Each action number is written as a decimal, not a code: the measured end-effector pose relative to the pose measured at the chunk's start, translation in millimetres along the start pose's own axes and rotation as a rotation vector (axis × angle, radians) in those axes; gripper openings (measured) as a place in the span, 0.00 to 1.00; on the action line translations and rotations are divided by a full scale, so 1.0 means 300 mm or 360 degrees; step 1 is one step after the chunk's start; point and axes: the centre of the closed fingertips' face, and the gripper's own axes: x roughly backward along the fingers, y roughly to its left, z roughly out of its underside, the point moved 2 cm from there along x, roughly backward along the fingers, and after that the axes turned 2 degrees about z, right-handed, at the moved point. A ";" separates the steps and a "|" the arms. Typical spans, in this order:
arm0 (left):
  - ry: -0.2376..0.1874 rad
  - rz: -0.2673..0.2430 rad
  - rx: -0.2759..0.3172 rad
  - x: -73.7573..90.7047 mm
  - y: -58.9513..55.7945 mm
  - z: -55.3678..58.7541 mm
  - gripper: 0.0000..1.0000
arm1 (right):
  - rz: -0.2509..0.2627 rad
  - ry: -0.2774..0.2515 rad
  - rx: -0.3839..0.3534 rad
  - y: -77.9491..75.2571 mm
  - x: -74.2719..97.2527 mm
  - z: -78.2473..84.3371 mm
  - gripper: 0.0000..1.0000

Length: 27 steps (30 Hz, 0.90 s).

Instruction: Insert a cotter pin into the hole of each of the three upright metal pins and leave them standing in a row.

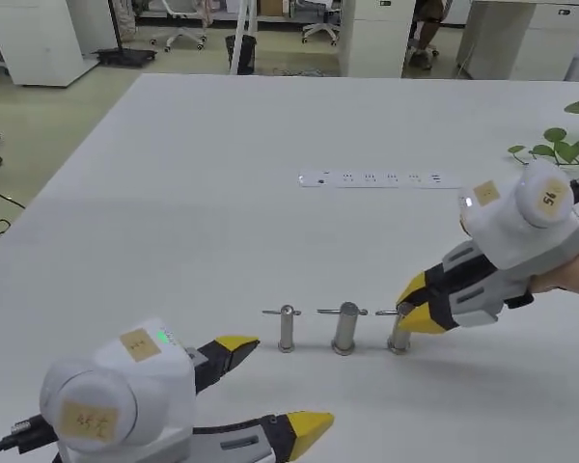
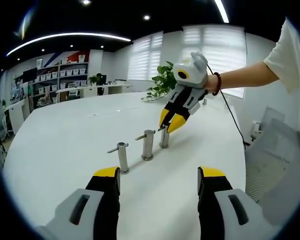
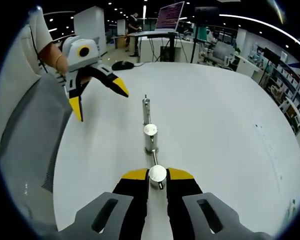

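On the white counter [image 1: 270, 193], 3 short upright silver metal pins stand in a row at about 6 o'clock from its middle: the left-end pin [image 1: 287, 330], the middle pin [image 1: 344, 330] and the right-end pin [image 1: 399, 336]. Each carries a thin wire cotter pin [image 1: 273, 312] through its head, with the tail pointing toward 9 o'clock. The right tongs [image 1: 413, 307] are closed to a narrow gap on the head of the right-end pin, which the right gripper view shows pinched between the 2 yellow tips. The left tongs [image 1: 275, 382] gape wide, hold nothing and hover at 7 o'clock from the row, apart from it. The task looks nearly done, and the step in hand seems to be settling this last pin and letting go. To do it well, the right tongs should open gently, both tips leaving together, then back off toward 3 o'clock, away from the cotter tail, so nothing tips the pin into its neighbour just beside it. Bare counter lies open at 3 and 12 o'clock. A white power strip [image 1: 376, 178] sits well apart at 12 o'clock, a green leafy plant [image 1: 560, 145] at 2 o'clock, and the counter's left edge is far off.
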 end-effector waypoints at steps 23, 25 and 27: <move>0.0020 -0.0034 0.0004 0.016 0.012 0.003 0.62 | -0.0026 -0.0065 -0.0096 -0.010 -0.009 0.009 0.18; 0.0024 -0.0045 0.0014 0.018 0.015 0.004 0.62 | -0.0008 -0.0092 -0.0136 -0.011 -0.010 0.007 0.20; 0.0025 -0.0064 0.0029 0.023 0.025 0.004 0.62 | 0.0015 -0.0129 -0.0173 -0.013 -0.005 0.001 0.21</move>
